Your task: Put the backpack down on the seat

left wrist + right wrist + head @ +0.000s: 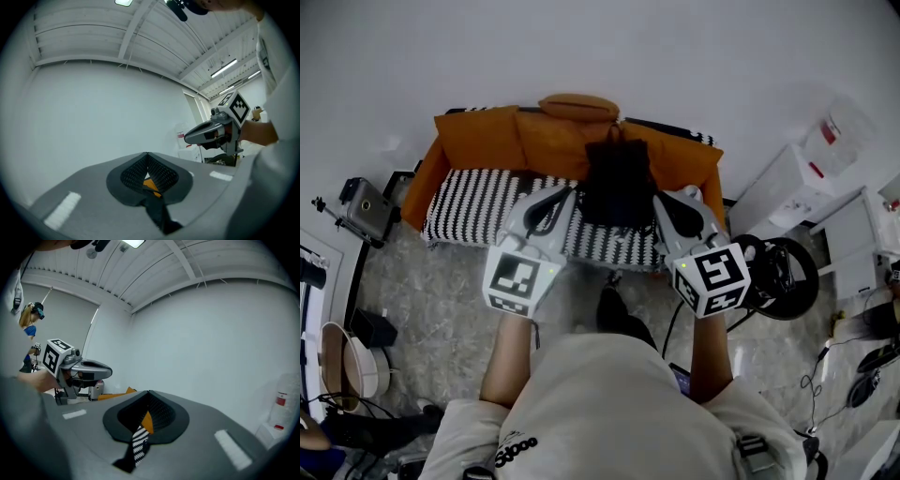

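Head view shows the backpack (619, 183) as a black, soft, upright bag with a small loop handle at its top; its surface is too dark to make out pockets. It stands on the worktop (473, 211), the black-and-white striped seat of a sofa, a little right of the middle and back against the far edge, leaning on the orange backrest (487, 141). The 2 grippers flank it. The left gripper (564, 200) has its tips just beside the bag's left side and the right gripper (666, 208) just beside its right side; whether either touches the fabric I cannot tell. Left gripper view and right gripper view each show the jaws clenched to a narrow slit with nothing clamped, only bits of the sofa glimpsed beyond
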`<state>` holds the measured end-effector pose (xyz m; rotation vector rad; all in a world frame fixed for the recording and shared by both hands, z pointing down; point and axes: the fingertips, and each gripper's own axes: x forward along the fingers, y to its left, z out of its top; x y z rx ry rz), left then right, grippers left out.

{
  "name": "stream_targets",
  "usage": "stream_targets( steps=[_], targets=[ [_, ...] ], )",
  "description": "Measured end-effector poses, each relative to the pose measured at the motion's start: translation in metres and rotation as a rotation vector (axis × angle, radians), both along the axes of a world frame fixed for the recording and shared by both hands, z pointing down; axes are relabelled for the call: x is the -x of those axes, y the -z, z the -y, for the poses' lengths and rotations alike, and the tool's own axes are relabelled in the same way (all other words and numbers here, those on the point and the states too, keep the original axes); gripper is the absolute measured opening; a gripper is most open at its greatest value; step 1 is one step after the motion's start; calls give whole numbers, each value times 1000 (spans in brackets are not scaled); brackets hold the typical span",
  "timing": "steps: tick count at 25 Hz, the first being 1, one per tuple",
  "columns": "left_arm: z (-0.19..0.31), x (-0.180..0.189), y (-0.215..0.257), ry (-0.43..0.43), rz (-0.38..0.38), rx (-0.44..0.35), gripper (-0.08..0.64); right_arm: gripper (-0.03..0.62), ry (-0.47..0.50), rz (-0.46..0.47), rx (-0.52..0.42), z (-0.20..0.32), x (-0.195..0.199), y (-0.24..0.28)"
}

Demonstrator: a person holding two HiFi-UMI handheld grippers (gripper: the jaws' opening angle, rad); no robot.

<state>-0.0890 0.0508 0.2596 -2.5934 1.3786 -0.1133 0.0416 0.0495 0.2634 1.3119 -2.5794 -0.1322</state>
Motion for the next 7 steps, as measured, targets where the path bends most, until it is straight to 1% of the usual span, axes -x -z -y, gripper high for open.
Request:
stream_targets(
  steps=[7],
  targets=[
    [3,-3,-6,3,-3,15,9,3,-1,5,10,2,-4,-4]
  ],
)
